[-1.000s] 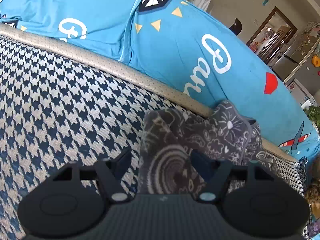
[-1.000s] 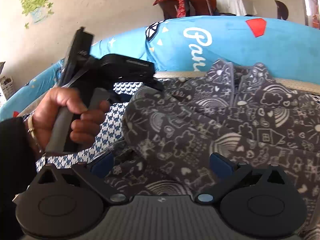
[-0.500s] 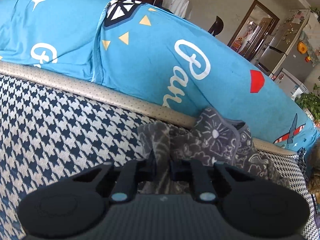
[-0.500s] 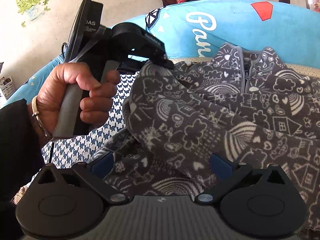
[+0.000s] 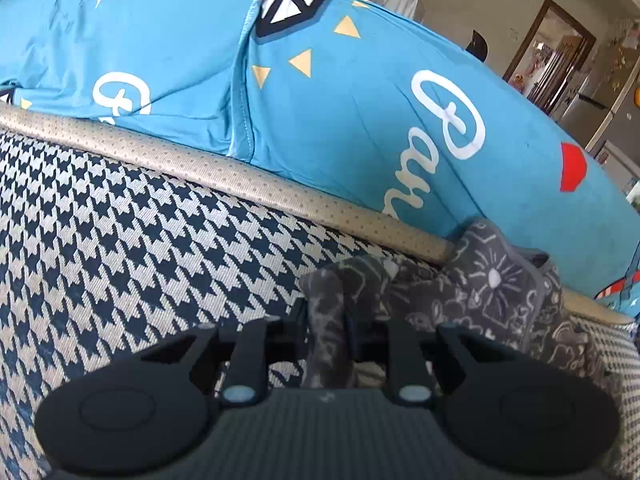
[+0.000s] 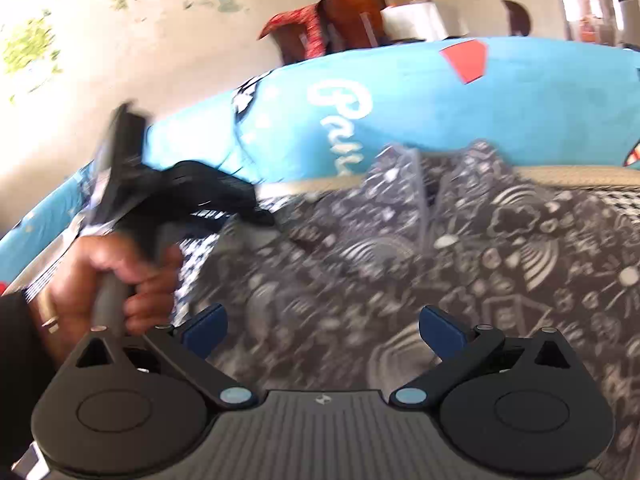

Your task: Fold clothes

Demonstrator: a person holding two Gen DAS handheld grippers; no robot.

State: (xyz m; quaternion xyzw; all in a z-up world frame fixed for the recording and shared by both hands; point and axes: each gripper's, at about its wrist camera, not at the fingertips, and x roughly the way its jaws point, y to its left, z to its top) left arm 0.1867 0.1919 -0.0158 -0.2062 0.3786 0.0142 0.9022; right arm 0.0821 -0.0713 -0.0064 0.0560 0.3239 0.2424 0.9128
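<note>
On a houndstooth sofa seat (image 5: 120, 240) lies the grey doodle-print fleece jacket (image 6: 460, 248) — left gripper (image 5: 326, 326) clamped on its sleeve end, right gripper (image 6: 322, 326) spread wide above it.

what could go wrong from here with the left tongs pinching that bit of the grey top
1. The left tongs are shut on only a narrow bunch of the grey patterned top, near its edge; a hard pull might slip it free.
2. The right tongs are open above the cloth, holding nothing, so lifting with one side may drag the whole top across the houndstooth cushion rather than fold it.
3. The right view is motion-blurred; fast moves could misplace the crease.
</note>
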